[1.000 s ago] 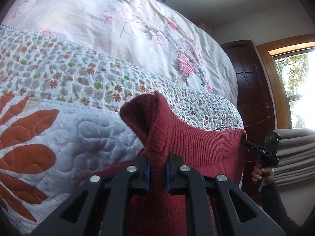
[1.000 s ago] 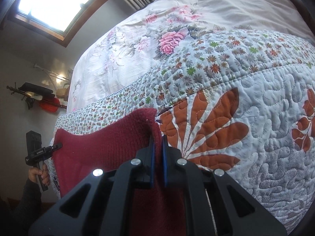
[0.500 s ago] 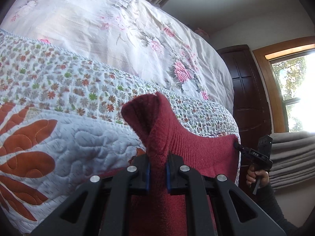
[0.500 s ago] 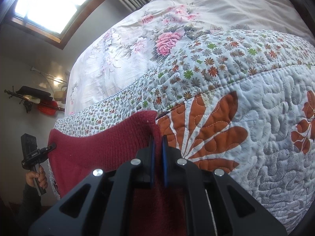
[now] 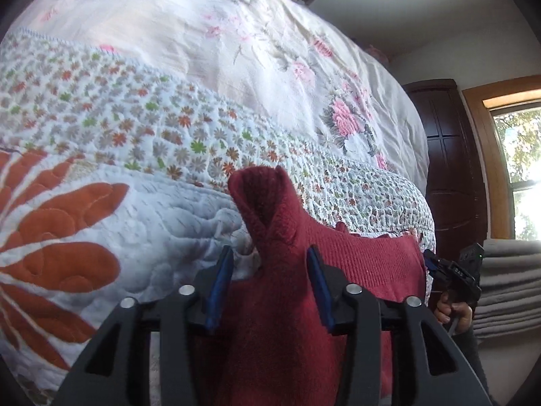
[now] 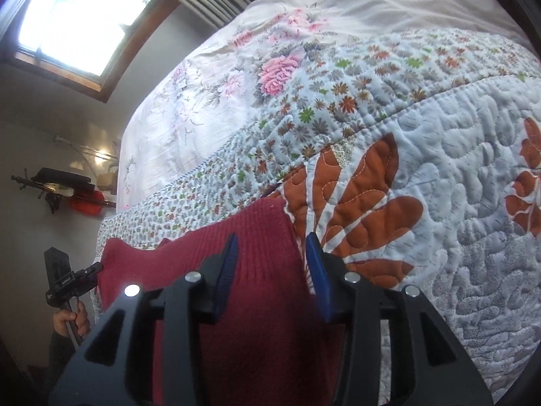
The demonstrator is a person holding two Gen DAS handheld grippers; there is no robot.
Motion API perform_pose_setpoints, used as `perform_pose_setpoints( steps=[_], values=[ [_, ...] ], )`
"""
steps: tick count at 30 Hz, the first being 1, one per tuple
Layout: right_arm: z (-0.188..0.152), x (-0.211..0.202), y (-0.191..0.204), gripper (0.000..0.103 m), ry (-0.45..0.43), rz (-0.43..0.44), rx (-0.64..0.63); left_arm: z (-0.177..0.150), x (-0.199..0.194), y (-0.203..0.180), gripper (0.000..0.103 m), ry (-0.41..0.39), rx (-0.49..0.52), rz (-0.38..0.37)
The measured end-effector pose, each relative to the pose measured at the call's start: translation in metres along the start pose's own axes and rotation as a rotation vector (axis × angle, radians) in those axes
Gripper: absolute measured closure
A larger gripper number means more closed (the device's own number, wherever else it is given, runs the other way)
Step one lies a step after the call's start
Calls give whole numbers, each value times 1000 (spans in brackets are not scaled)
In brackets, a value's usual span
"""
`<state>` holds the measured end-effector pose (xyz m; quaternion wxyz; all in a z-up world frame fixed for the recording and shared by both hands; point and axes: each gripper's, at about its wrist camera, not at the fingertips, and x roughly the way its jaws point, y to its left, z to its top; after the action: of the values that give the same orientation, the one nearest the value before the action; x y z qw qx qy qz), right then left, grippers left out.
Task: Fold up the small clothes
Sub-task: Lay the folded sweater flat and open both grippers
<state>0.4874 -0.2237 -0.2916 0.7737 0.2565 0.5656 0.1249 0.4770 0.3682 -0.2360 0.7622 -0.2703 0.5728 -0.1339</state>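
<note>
Where the left wrist camera looks along its fingers, the left gripper (image 5: 268, 267) stands with its blue-padded jaws apart, and a peaked corner of the dark red knitted garment (image 5: 284, 270) rises between them without being pinched. That garment lies spread on the white quilted bedspread with orange leaf shapes and a small-flower border (image 5: 101, 209), which covers a pale cover with pink roses (image 5: 270, 50). At the garment's far right corner the other black gripper appears, held in the person's right hand (image 5: 454, 313); pale marks on its body are too small to read. Behind it stand a dark wooden door (image 5: 449, 155) and a wood-framed window (image 5: 514, 155).

From the right wrist camera, the right gripper (image 6: 270, 262) likewise has its blue pads parted, the garment's ribbed edge lying between them, unclamped. The garment reaches left across the quilt to the far gripper in the person's left hand (image 6: 69, 319); white lettering there is illegible. A bright window (image 6: 81, 17) sits high on the left.
</note>
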Motion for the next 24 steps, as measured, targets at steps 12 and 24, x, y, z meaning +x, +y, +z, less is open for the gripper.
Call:
perform_pose_setpoints(
  steps=[12, 24],
  values=[
    [-82, -28, -11, 49, 84, 6, -74, -114, -12, -8, 42, 87, 132, 106],
    [-83, -23, -12, 95, 74, -33, -61, -153, -40, 22, 95, -32, -11, 121]
  ],
)
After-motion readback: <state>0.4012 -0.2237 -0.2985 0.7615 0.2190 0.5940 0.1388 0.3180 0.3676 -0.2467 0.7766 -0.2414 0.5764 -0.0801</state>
